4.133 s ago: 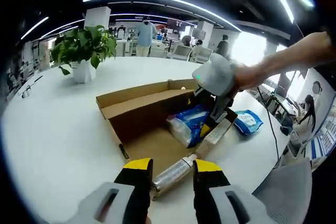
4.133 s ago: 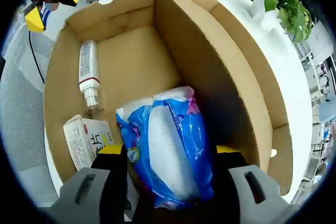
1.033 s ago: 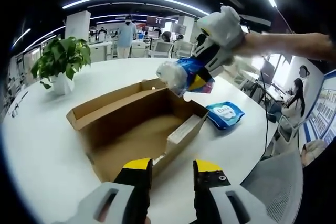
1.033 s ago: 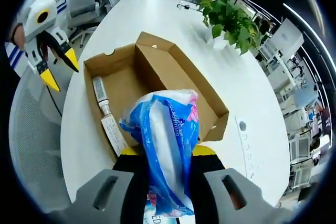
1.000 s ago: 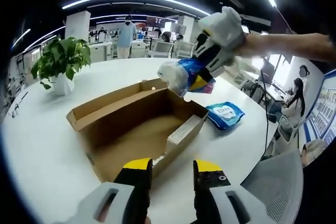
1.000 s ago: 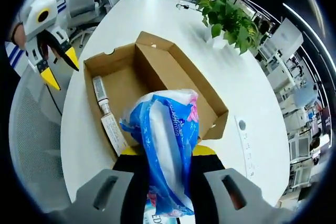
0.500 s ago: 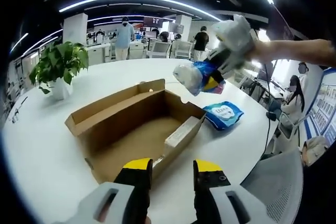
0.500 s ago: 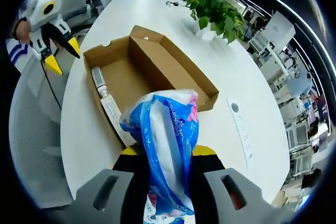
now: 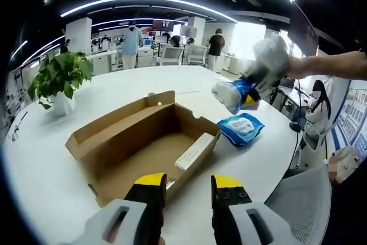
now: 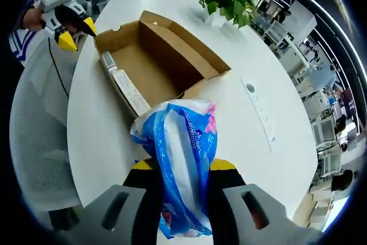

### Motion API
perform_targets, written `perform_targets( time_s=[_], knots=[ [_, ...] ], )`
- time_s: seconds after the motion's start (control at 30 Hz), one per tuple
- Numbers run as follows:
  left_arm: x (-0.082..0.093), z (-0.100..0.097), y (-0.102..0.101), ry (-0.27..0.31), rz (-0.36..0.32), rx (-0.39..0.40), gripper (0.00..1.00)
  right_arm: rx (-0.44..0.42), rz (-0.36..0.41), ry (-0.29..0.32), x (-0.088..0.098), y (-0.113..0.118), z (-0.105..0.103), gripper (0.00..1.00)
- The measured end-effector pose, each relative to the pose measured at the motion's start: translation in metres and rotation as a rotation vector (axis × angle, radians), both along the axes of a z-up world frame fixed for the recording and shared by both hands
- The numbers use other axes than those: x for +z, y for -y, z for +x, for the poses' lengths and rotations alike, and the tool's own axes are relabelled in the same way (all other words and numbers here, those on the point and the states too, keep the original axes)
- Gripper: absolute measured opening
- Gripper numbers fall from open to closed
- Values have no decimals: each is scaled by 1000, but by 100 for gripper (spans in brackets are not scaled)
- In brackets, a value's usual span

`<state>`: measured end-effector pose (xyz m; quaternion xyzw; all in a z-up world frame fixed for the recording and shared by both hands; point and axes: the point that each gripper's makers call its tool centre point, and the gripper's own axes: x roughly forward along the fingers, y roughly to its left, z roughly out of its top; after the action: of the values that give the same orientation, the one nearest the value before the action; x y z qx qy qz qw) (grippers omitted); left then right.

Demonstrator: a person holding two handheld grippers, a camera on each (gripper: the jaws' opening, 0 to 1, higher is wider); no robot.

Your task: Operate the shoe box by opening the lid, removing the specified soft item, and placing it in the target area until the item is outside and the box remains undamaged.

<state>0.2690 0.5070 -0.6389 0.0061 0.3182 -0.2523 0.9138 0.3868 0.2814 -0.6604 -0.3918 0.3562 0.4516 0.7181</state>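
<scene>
So my right gripper (image 10: 180, 167) has its yellow-tipped jaws clamped around the soft blue-and-white plastic pack (image 10: 180, 159), and the pack is up in the air, clear of the open brown cardboard shoe box (image 10: 157, 61). In the right gripper view the pack hangs over the white table (image 10: 252, 142), just past the box's near end. From the left gripper view you can see the same right gripper (image 9: 261, 76) off to the right, holding the pack (image 9: 235, 94) above a second blue plastic pack (image 9: 241, 128) that lies flat on the table (image 9: 51, 164) right beside the shoe box (image 9: 140, 142).

The box sits with its lid folded back and standing along one long side. Inside it there's a long white carton (image 9: 194, 150) lying against the wall nearest the blue pack on the table, and in the right gripper view a small white tube (image 10: 108, 60) lies in line with that carton (image 10: 131, 92).

My left gripper (image 9: 183, 183) is empty, jaws parted, hovering at the near end of the box. A green potted plant (image 9: 57, 78) stands farther back on the table, well apart from the box.
</scene>
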Motion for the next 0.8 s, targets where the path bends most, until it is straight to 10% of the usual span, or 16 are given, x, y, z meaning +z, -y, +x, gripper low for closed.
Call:
perform_targets(
  time_s=[0.8],
  knots=[
    [0,3,37,-8,5,-12,31,-140,-29,-39,-22,110,-29,25]
  ],
)
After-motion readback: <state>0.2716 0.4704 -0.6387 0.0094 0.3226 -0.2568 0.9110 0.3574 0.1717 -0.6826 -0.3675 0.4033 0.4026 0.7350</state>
